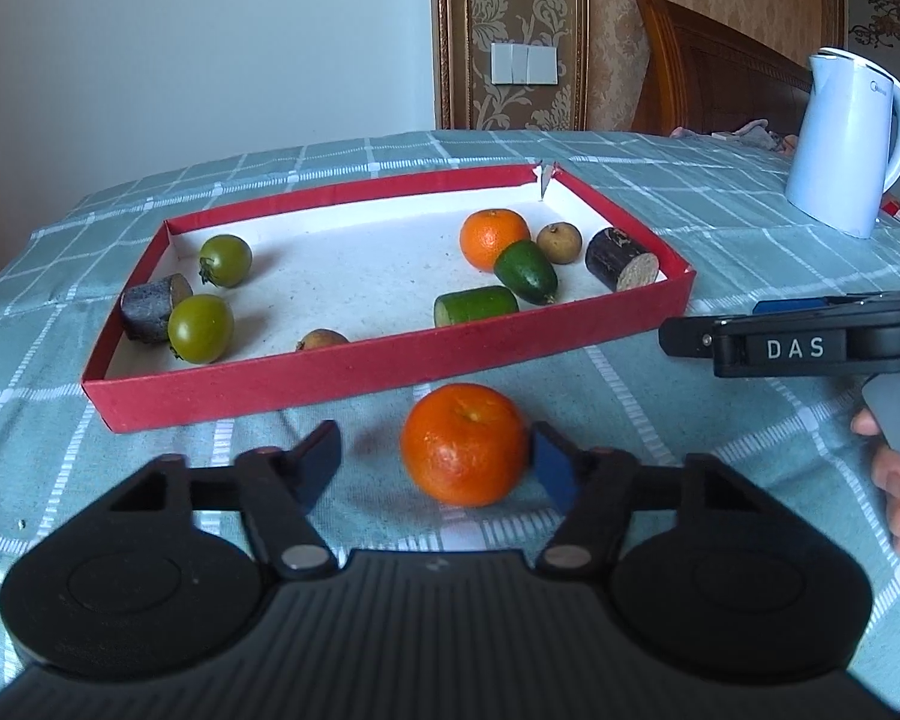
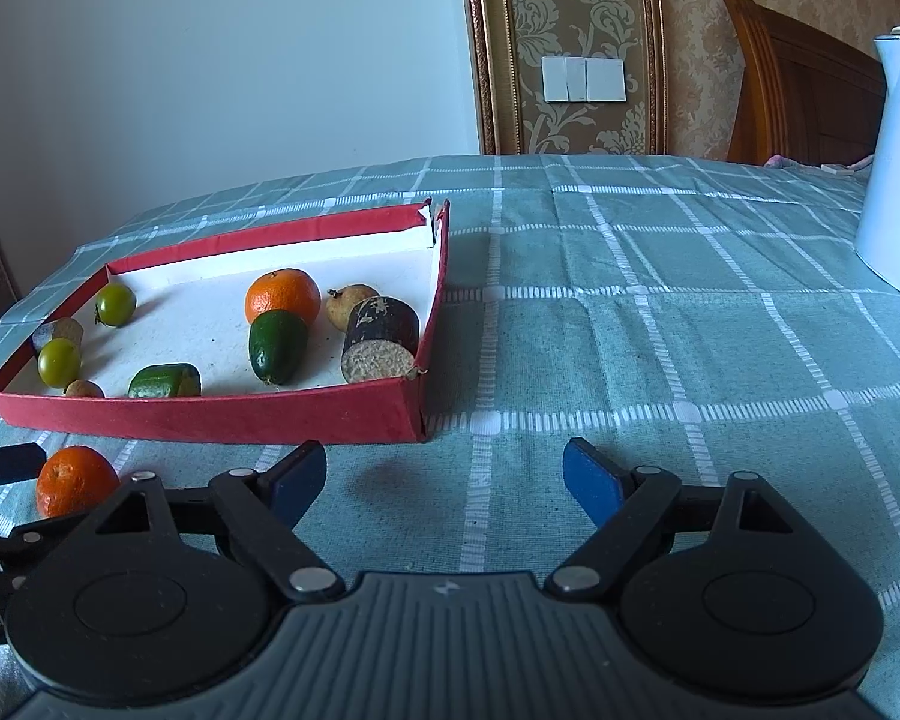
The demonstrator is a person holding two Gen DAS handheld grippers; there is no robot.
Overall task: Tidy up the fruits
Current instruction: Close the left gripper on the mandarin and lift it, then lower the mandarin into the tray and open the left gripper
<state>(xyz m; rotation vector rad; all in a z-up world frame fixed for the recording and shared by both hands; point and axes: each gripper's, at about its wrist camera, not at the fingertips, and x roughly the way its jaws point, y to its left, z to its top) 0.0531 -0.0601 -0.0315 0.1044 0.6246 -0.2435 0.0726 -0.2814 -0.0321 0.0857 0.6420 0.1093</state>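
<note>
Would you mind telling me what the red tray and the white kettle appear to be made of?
The red tray looks like matte cardboard: thin folded walls, a torn far corner, a white papery lining. The white kettle looks like smooth plastic with a soft sheen and a moulded handle, though painted metal cannot be ruled out.

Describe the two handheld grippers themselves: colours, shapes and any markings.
The left gripper and the right gripper look alike: a ribbed dark grey body, two round black discs, black linkage arms with silver pins, and blue pads on the jaws. Seen from the left wrist view, the right gripper's side carries white letters DAS and a grey handle held by a bare hand; no sleeve shows.
</note>
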